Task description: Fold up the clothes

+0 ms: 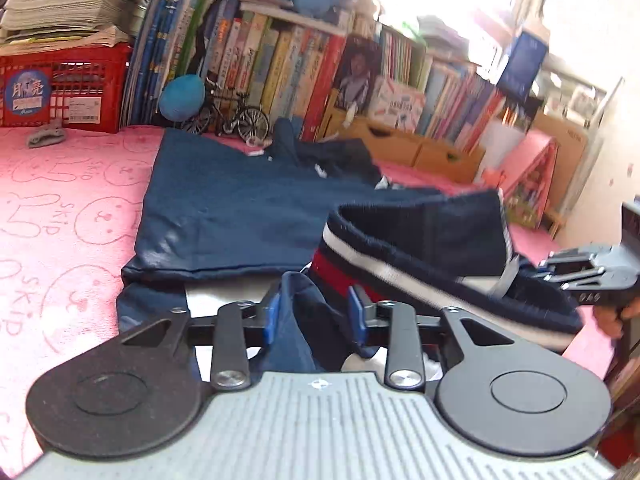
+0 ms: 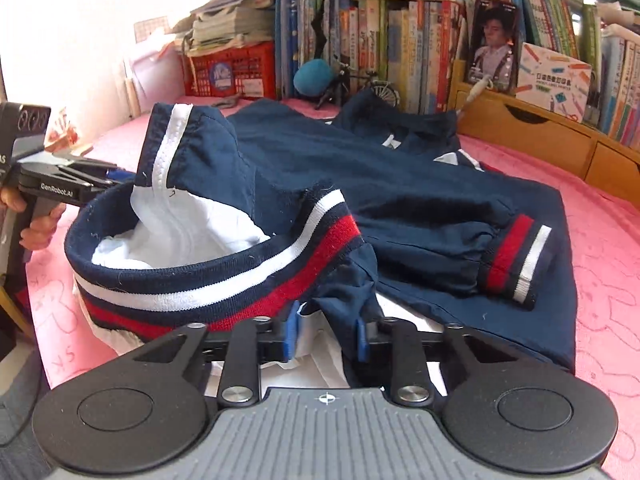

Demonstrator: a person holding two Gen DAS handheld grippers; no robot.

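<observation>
Pink blanket (image 2: 600,264) with cartoon print covers the bed. Navy jacket (image 2: 360,168) lies spread across it, collar far, striped cuff (image 2: 516,264) at right. Left claw (image 1: 316,316), near left hem corner: blue pads nearly together, pinching a fold of navy cloth. Striped waistband (image 2: 224,280), red, white and navy, is lifted between both claws, white lining showing. Right claw (image 2: 328,336), near right: narrowly closed on hem cloth and lining. Bookshelf (image 2: 420,28) stands far behind.
</observation>
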